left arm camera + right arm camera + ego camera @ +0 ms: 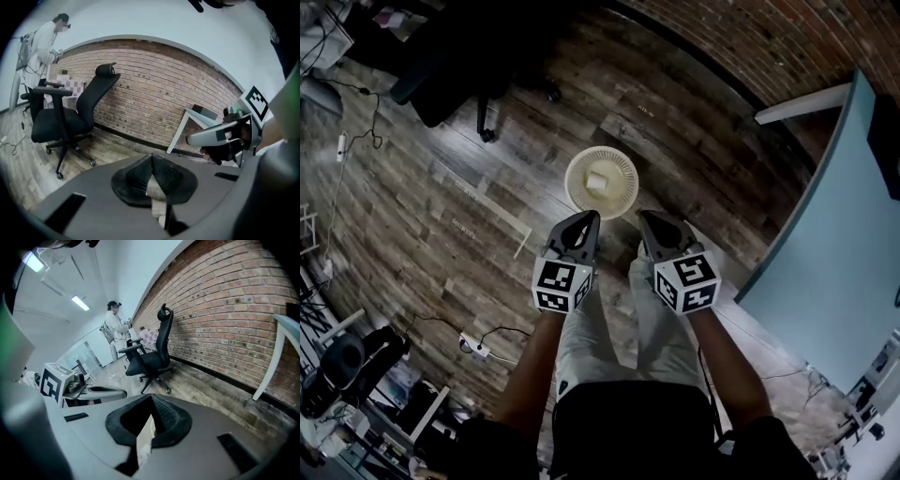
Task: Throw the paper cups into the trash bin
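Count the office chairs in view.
1: a black office chair stands on the wooden floor at the head view's upper left. More may be hidden off-frame.

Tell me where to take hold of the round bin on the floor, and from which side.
Grip the bin by the rim at its near edge, coming down from above, one jaw inside the wall, one outside. It stands upright with its mouth open upward, and its thin slotted wall probably suits a pinch better than the wide body.

Chair [441, 89] half beyond top edge
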